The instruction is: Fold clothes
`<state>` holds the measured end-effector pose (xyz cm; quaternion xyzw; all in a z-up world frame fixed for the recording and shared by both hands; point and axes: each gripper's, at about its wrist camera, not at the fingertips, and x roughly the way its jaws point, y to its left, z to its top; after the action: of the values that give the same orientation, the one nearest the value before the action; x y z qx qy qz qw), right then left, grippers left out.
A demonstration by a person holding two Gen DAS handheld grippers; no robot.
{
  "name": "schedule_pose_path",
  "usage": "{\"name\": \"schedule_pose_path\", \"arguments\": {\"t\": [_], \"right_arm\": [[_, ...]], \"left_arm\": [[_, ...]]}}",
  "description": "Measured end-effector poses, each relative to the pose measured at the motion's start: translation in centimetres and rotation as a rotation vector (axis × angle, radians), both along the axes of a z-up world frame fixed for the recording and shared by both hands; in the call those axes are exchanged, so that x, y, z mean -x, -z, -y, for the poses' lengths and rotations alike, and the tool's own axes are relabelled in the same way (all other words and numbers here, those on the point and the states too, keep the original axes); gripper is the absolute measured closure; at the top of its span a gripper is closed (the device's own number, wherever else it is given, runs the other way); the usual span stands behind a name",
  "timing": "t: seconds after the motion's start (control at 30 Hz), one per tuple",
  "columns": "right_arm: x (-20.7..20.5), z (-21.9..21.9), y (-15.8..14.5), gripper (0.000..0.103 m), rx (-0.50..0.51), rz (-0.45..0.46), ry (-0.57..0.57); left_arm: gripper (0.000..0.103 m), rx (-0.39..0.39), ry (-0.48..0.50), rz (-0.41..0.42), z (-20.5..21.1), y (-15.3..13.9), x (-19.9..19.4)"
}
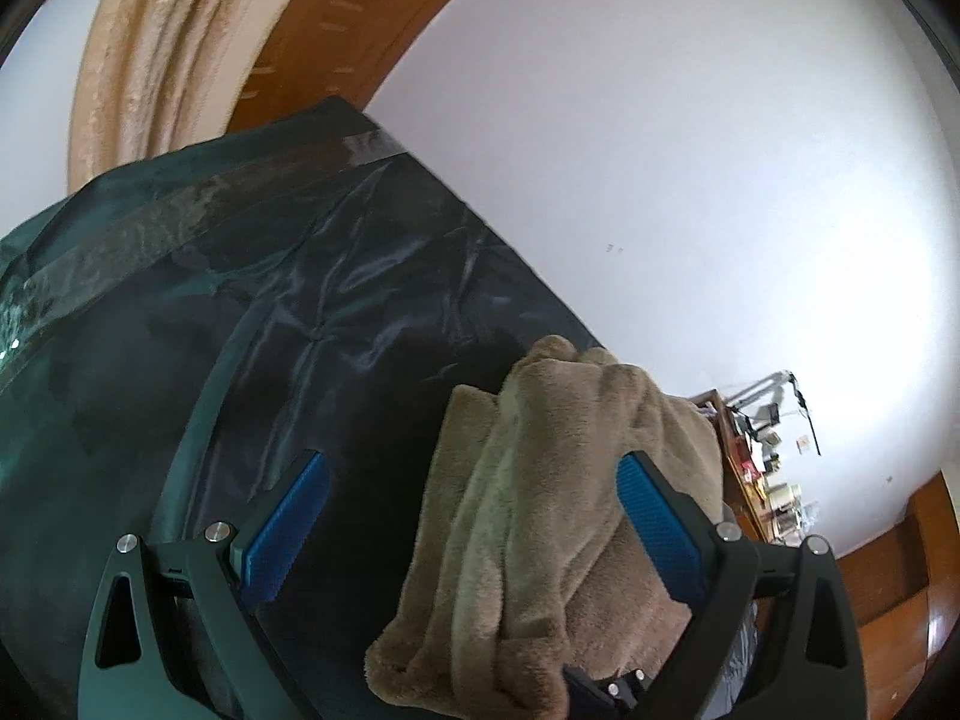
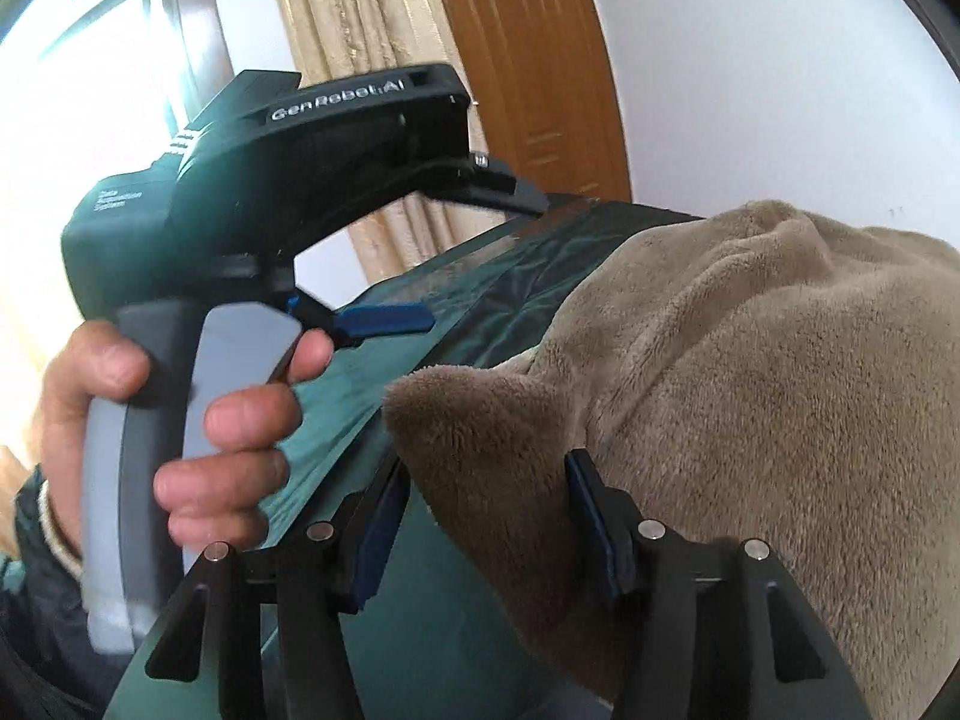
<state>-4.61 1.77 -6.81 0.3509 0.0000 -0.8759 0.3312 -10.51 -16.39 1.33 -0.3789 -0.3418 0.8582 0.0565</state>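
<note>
A tan fleece garment (image 1: 576,480) lies bunched in thick folds on a table draped in dark green shiny cloth (image 1: 336,312). In the left wrist view my left gripper (image 1: 473,457) stands wide open over it. The fleece fills the right half of the gap and its blue pads (image 1: 288,522) are not pressing on it. In the right wrist view a pointed corner of the fleece (image 2: 474,420) lies between the fingers of my right gripper (image 2: 486,462), whose pads stand apart, so it is open. A person's hand (image 2: 240,420) holds the left gripper (image 2: 462,252) at the left, open above the cloth.
A strip of clear tape (image 1: 180,210) runs across the green cloth near its far edge. Behind the table hang beige curtains (image 2: 360,30) beside a brown wooden door (image 2: 528,60) and a white wall. A cluttered shelf (image 1: 774,462) stands far right, and a bright window (image 2: 90,90) is at left.
</note>
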Motion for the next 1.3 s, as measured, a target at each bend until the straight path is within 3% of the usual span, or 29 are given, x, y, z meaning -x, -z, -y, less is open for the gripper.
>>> {"name": "schedule_pose_path", "arguments": {"t": [0.17,0.3,0.47,0.6,0.67,0.77,0.83,0.93,1.1,1.3], "right_arm": [[-1.6,-1.2,0.4,0.048,-0.003,-0.002,-0.059],[-3.2,-3.1,-0.1,0.048,0.053,-0.006,-0.081],[-5.1,-5.1,-1.2,0.048,0.058,-0.048,-0.024],[-5.8,-7.4,-2.1,0.048,0.029,-0.084,0.085],[-5.8,-9.3,-2.3,0.048,0.038,-0.088,0.143],[-5.3,-11.0,-2.5,0.048,0.068,-0.084,0.225],[-4.1,-9.8,-3.0,0.048,0.074,-0.083,0.266],[-4.1,-9.9,-3.1,0.048,0.045,-0.095,0.307],[-3.0,-9.4,-2.9,0.048,-0.033,-0.111,0.324],[-5.0,-10.7,-2.1,0.044,-0.231,-0.134,0.404]], "left_arm": [[0.005,-0.057,0.132,-0.070,-1.1,-1.0,-0.2],[0.005,-0.132,0.262,-0.145,-2.2,-2.0,-0.5],[0.005,-0.167,0.369,-0.250,-3.2,-3.5,-1.5],[0.005,-0.160,0.435,-0.284,-4.4,-4.0,-1.9],[0.002,-0.154,0.470,-0.266,-5.2,-3.6,-1.7],[0.001,-0.127,0.501,-0.174,-6.3,-2.3,-0.6],[0.001,-0.049,0.471,-0.044,-7.1,-0.5,0.6],[0.001,0.006,0.403,0.083,-7.1,1.9,2.1],[0.001,0.079,0.379,0.112,-7.7,2.8,2.1],[0.001,0.196,0.362,0.100,-9.0,2.7,1.3]]}}
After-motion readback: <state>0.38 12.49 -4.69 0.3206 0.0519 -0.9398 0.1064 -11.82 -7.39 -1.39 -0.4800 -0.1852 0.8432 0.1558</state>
